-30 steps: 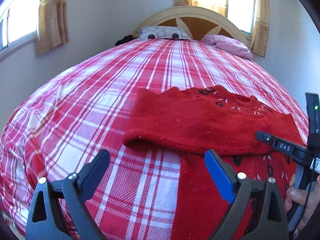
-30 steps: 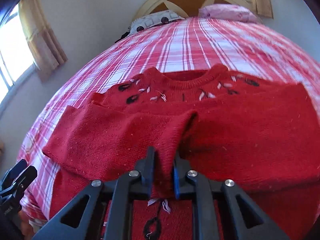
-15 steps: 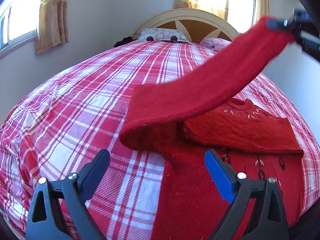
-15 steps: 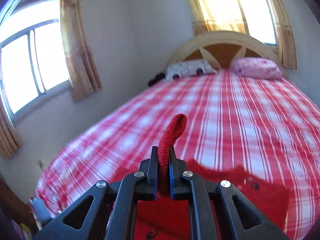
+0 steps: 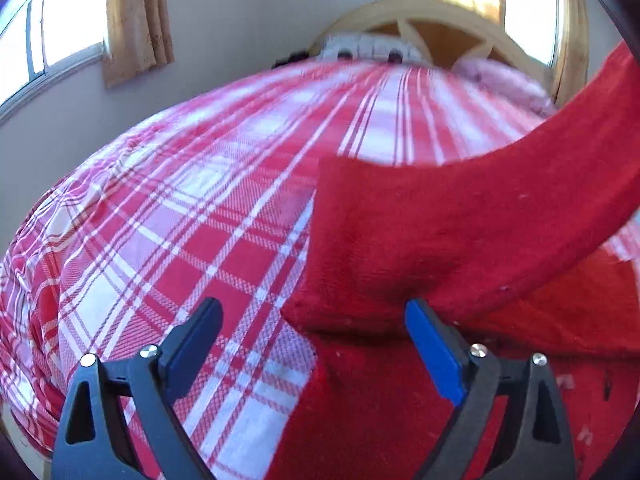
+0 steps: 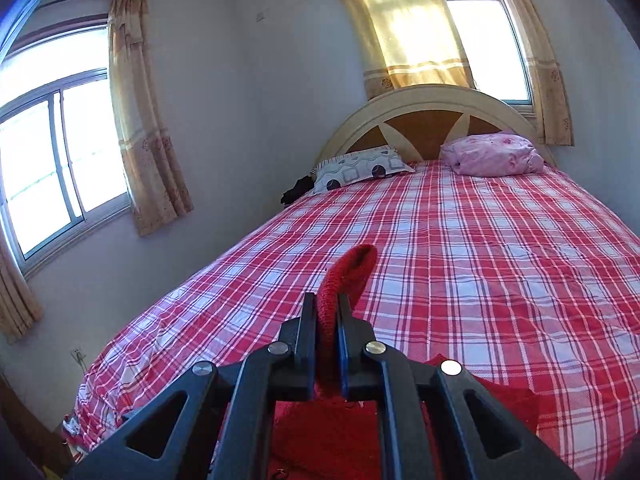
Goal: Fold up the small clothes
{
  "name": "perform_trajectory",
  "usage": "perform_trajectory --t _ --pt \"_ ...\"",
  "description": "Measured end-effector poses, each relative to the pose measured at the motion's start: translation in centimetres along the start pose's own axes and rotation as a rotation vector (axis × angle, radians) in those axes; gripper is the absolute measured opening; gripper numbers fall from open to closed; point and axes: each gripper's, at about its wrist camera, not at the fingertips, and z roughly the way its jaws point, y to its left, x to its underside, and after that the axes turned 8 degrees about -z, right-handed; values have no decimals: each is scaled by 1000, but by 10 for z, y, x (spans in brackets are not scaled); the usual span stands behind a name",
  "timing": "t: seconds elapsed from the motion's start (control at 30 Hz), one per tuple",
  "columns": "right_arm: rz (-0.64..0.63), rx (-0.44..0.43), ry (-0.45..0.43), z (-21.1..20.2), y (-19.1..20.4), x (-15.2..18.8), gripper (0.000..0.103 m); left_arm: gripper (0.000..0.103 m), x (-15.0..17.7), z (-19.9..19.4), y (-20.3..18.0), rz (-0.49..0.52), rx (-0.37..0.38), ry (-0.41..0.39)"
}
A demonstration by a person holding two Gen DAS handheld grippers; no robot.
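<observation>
The right gripper (image 6: 327, 316) pinches a fuzzy red knit sleeve (image 6: 352, 272), lifted mid-frame. The left gripper (image 5: 316, 340), spread wide, hovers over the checked bedsheet (image 5: 192, 216) at lower frame.

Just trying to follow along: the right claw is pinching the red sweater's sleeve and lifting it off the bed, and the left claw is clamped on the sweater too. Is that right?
Not quite. The left claw is open, its jaws spread wide and holding nothing, as the left wrist view shows. The rest holds: the right claw is pinching the sleeve of the sweater, lifted off the bed.
</observation>
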Motion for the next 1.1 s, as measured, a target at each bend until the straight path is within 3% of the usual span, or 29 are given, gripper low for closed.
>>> perform_trajectory --t 0.07,0.2,0.3,0.37,0.4,0.53,0.67,0.9,1.0,1.1 --pt "-2 2 6 2 -2 -2 8 96 4 -18 0 7 39 -54" --pt "4 -6 -17 2 -1 -5 8 99 12 -26 -12 50 101 -62" --pt "8 -7 -51 -7 1 -9 8 99 17 -11 -23 73 49 -22" --pt "3 -3 -66 -13 1 -10 8 99 15 2 -26 77 -31 -15" --pt "-2 4 -71 -19 -1 -11 8 98 12 13 -26 73 -120 5" --pt "12 52 -56 -32 -23 0 8 98 -2 25 7 -111 -192 66" --pt "60 90 14 -34 -64 39 8 98 -3 28 20 -151 -187 74" --pt "120 220 320 9 -132 165 8 98 -1 29 18 -140 -177 75" --pt "141 243 372 16 -147 199 8 98 0 26 19 -132 -155 84" --pt "165 228 331 11 -151 203 9 98 -1 25 22 -108 -137 99"
